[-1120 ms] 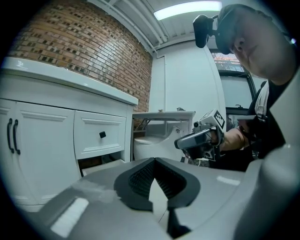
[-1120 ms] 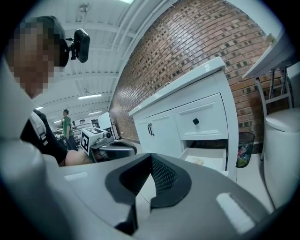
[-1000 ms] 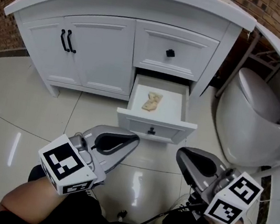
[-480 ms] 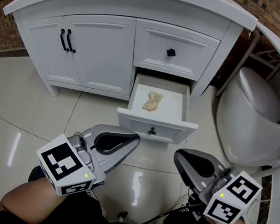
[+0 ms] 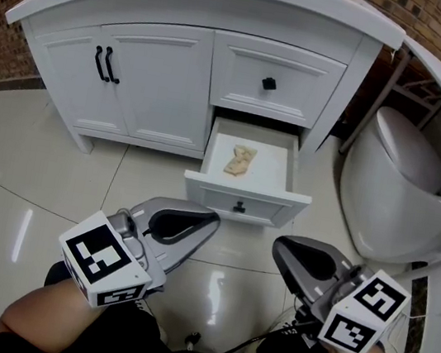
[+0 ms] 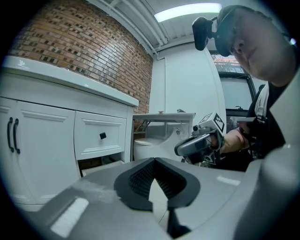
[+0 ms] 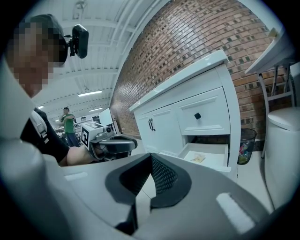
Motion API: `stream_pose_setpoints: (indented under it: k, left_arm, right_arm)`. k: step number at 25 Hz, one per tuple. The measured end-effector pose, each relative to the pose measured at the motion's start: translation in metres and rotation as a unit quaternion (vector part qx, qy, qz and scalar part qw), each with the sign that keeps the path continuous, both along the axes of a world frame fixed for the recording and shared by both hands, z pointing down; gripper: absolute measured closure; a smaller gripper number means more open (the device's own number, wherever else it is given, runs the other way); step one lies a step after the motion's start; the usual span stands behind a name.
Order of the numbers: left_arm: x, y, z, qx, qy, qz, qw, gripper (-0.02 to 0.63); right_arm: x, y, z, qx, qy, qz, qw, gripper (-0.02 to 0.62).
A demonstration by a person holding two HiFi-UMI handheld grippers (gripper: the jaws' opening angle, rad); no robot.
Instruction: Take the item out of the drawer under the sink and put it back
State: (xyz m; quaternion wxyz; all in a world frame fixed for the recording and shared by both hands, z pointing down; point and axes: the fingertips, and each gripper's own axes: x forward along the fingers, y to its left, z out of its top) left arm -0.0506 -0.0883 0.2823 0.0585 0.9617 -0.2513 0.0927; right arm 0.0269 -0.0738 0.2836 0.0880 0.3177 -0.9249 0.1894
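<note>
Item (image 5: pixel 239 160) well beyond fingers (image 5: pixel 205 221) (in drawer (image 5: pixel 246 199))

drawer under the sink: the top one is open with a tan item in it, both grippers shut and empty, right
No: the head view shows the top drawer closed and the lower drawer open. The tan item lies in it; left gripper and right gripper are shut and empty.

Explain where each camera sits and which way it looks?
Head view: on the person's head, looking steeply down at the white vanity and open drawer; shows forearms, left tongs, right tongs.
Left gripper view: on the left tongs, facing the toilet; shows them shut, plus right tongs, the person.
Right gripper view: on the right tongs, facing the vanity; shows them shut, plus left tongs.
Head and right gripper views share the drawer's beige item.
</note>
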Motion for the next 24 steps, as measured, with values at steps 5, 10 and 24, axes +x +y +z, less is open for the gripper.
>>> stream_pose_setpoints:
  k: [5, 10, 24]
  left_arm:
    - [-0.0001, -0.0003, -0.0039, 0.003, 0.005, -0.002, 1.0, 0.6]
    - [-0.0002, -0.0002, -0.0016, 0.004, -0.001, 0.001, 1.0, 0.6]
    - [0.0008, 0.0015, 0.0006, 0.002, -0.002, 0.002, 1.0, 0.6]
  right_arm:
    - [0.0001, 0.0007, -0.0041, 0.003, -0.001, -0.002, 1.0, 0.592]
    - [-0.0007, 0.0006, -0.0024, 0.001, -0.002, -0.004, 1.0, 0.592]
    - [-0.0043, 0.0045, 0.0009, -0.002, 0.001, -0.017, 1.0, 0.592]
